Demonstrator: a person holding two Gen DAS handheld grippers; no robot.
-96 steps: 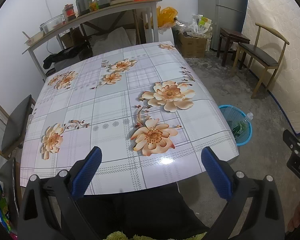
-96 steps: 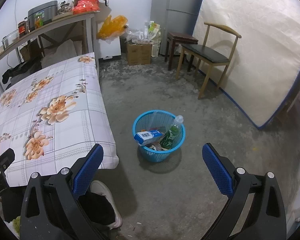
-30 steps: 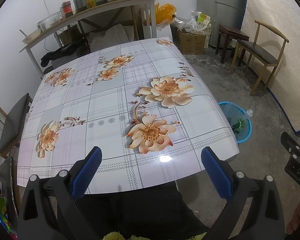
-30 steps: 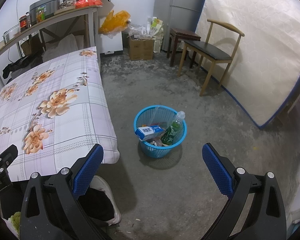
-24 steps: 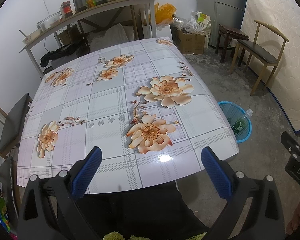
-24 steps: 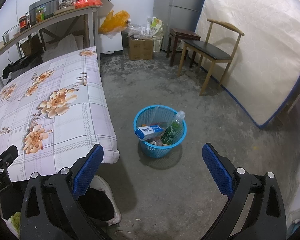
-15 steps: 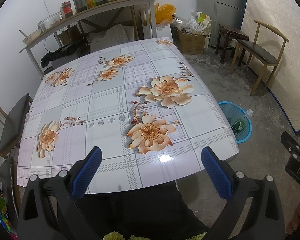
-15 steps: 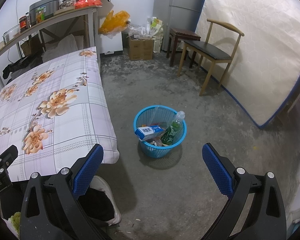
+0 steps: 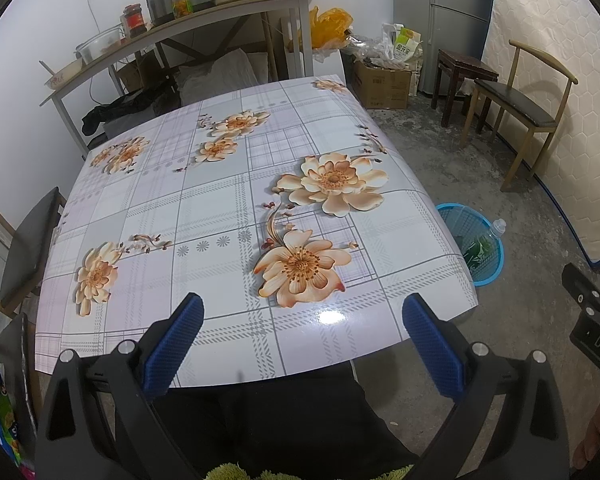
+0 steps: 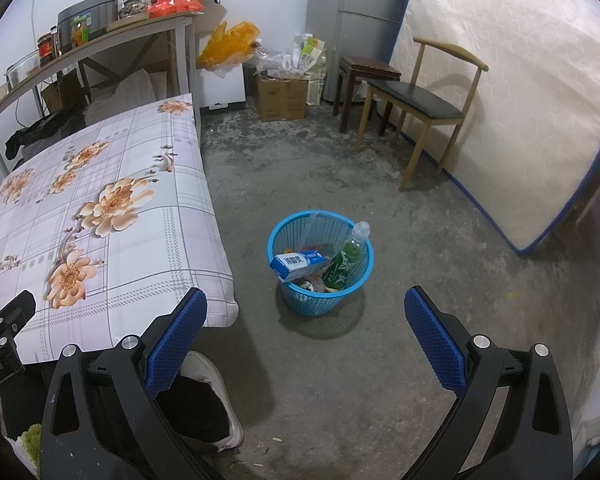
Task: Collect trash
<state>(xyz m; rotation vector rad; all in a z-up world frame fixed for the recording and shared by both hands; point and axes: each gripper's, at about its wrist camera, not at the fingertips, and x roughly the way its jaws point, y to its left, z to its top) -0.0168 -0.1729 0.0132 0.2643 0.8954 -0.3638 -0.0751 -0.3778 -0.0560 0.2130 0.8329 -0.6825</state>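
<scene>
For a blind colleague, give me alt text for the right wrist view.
A blue basket on the concrete floor holds a green bottle and a blue carton. The open right gripper hangs empty above it, beside a floral table.

Basket [image 10: 296, 304] beside table [image 10: 148, 240]

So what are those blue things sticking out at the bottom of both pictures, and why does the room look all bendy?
Those are grabbers, like big tongs. A person holds one in each hand. Each has a tiny round-eyed camera looking out between its two fingers, which bends the picture.

One picture comes from the left gripper. It is open, holds nothing, and looks over a table with a flowery cloth.

The other comes from the right gripper, also open and holding nothing. It looks at a blue basket on the floor beside the table. Inside are a green bottle, a blue-and-white carton and some smaller scraps.
</scene>
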